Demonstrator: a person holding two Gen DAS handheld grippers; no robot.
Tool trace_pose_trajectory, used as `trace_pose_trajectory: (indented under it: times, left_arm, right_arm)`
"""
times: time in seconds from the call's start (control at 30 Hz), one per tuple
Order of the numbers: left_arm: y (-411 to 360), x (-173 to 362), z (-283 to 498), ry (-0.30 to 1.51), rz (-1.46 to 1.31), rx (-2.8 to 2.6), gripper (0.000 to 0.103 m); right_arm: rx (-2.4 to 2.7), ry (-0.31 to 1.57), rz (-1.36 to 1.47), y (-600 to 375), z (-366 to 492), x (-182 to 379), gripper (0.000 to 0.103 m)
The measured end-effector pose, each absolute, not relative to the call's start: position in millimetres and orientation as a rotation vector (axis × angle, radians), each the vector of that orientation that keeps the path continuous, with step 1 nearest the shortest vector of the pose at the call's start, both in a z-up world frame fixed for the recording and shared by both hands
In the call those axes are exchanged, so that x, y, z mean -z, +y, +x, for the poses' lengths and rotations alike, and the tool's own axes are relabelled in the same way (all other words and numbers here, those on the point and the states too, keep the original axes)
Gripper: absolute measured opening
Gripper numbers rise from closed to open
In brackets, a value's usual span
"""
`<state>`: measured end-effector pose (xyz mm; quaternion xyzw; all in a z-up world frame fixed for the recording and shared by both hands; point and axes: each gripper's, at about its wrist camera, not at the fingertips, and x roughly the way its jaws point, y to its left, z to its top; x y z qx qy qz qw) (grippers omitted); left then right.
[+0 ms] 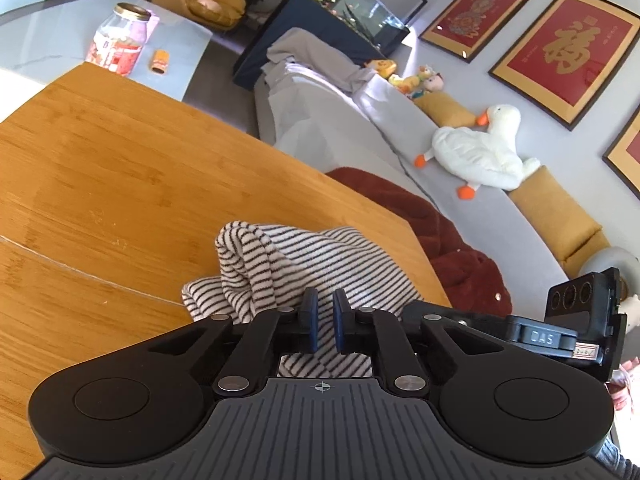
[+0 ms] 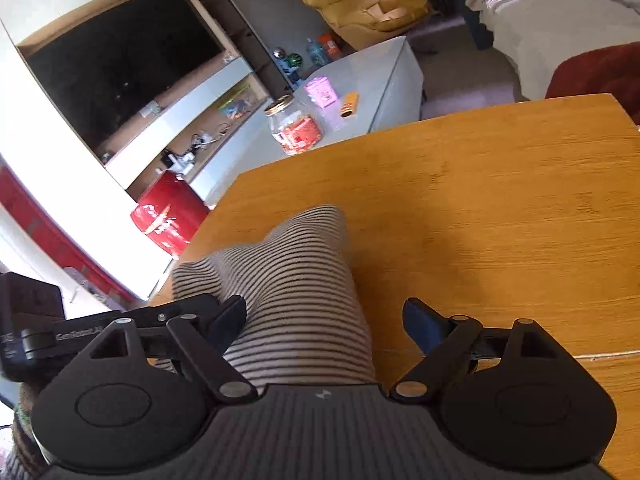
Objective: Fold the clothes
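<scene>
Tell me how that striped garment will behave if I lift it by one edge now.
Probably floppy: the striped garment already lies in soft bunched folds on the wooden table, so it should drape and unfold. It looks like a light knit. The right tool is open around it, so one pinch may trail fabric.

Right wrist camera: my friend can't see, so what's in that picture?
A striped garment lies on a wooden table, between the open right tongs. Behind the table, a glass jar stands on a pale counter, with a dark television beyond.
</scene>
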<state>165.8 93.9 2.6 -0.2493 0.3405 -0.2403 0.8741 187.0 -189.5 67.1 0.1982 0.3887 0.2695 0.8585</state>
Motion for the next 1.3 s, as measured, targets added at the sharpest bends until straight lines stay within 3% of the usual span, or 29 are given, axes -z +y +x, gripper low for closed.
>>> trace_pose_trajectory:
  times: [0.07,0.17,0.23,0.3,0.37,0.47,0.57,1.1,1.27,1.3]
  left_arm:
    - [96,-7,161,0.704,-0.535,0.499,0.018]
    - [97,-21,144,0.670,-0.545,0.488,0.053]
    - [95,-31,130,0.649,-0.502,0.468,0.062]
    - [90,-36,119,0.664,-0.458,0.427,0.078]
    - [85,-34,112,0.697,-0.446,0.400,0.082]
    - [81,-27,106,0.738,-0.453,0.349,0.097]
    - [78,-20,102,0.756,-0.457,0.272,0.103]
    - [59,-22,101,0.785,-0.375,0.334,0.103]
    - [60,-16,102,0.797,-0.387,0.381,0.102]
    - [62,-14,102,0.799,-0.394,0.391,0.098]
  right_arm:
    - [-0.638,0.844,0.433,-193,177,-64,0.094]
    - [-0.646,0.873,0.356,-189,162,-56,0.094]
    - [-0.642,0.874,0.332,-185,156,-55,0.095]
    - [-0.645,0.870,0.327,-181,152,-56,0.095]
    - [-0.649,0.863,0.315,-176,150,-56,0.095]
    - [-0.644,0.856,0.310,-174,149,-57,0.095]
    - [-0.630,0.852,0.320,-174,147,-57,0.095]
    - [-0.615,0.738,0.417,-201,168,-85,0.096]
    - [-0.614,0.886,0.456,-189,187,-61,0.096]
    - [-0.624,0.895,0.443,-186,183,-58,0.097]
